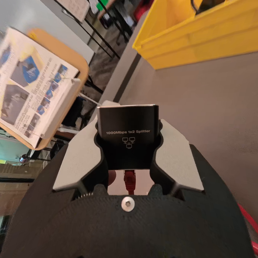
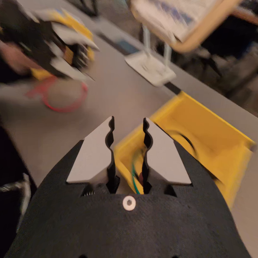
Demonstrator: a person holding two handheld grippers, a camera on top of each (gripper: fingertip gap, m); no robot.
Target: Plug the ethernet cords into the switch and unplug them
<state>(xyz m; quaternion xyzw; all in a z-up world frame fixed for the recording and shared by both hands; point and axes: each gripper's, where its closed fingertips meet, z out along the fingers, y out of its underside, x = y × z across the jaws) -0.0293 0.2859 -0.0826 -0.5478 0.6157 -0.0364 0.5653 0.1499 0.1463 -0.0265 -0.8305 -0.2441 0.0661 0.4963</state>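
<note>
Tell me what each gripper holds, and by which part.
Left gripper clamps the black switch by its two side edges. Right gripper is open, holding nothing.

Black tool (image 1: 128, 125), grey-faced wavy fingers (image 2: 96, 150)

Grey table (image 2: 125, 100), matte top, pale edge strip along the far side.

On it:
- yellow bin (image 2: 202, 125), near the edge, open top; green wire (image 2: 134, 171) and dark cable inside, blurred.
- second yellow bin (image 1: 195, 41), left wrist view; contents unclear.
- red cord (image 2: 62, 100), loose loop lying flat on the top, well apart from the first bin.
- white stand base (image 2: 150, 69), flat plate by the far edge, two thin posts rising to a tan board (image 2: 188, 25) with a printed sheet.
</note>
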